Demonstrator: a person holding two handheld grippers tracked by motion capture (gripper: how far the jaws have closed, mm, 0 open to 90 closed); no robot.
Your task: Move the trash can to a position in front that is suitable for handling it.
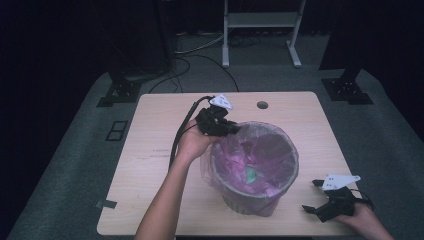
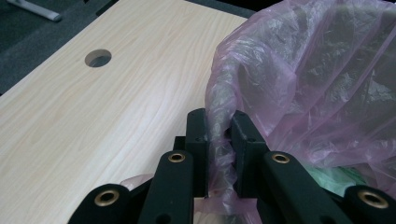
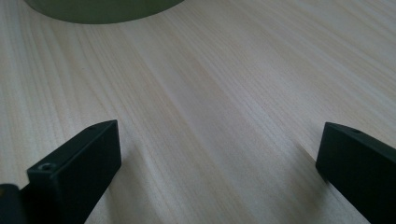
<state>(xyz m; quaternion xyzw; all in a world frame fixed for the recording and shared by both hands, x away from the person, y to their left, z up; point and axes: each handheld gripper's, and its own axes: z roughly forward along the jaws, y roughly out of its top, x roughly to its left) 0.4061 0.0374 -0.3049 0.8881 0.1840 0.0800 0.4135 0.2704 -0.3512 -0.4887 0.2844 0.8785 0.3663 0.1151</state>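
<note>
Left gripper (image 1: 227, 127) sits at the far-left rim of the bin (image 1: 255, 200), jaws pinched on a bunched fold of the pink bag (image 1: 235, 150) – in the left gripper view the plastic is squeezed tight betw. both pads (image 2: 219, 140). Bag lines the bin and drapes over its rim; a green scrap (image 1: 251, 174) lies inside. Bin stands upright near the middle of the wooden table (image 1: 150, 165), a bit to the right. Right gripper (image 1: 320, 197) rests low at the table's near-right edge, apart from the bin – jaws spread wide, nothing betw. them, bare tabletop (image 3: 210, 107) below.
</note>
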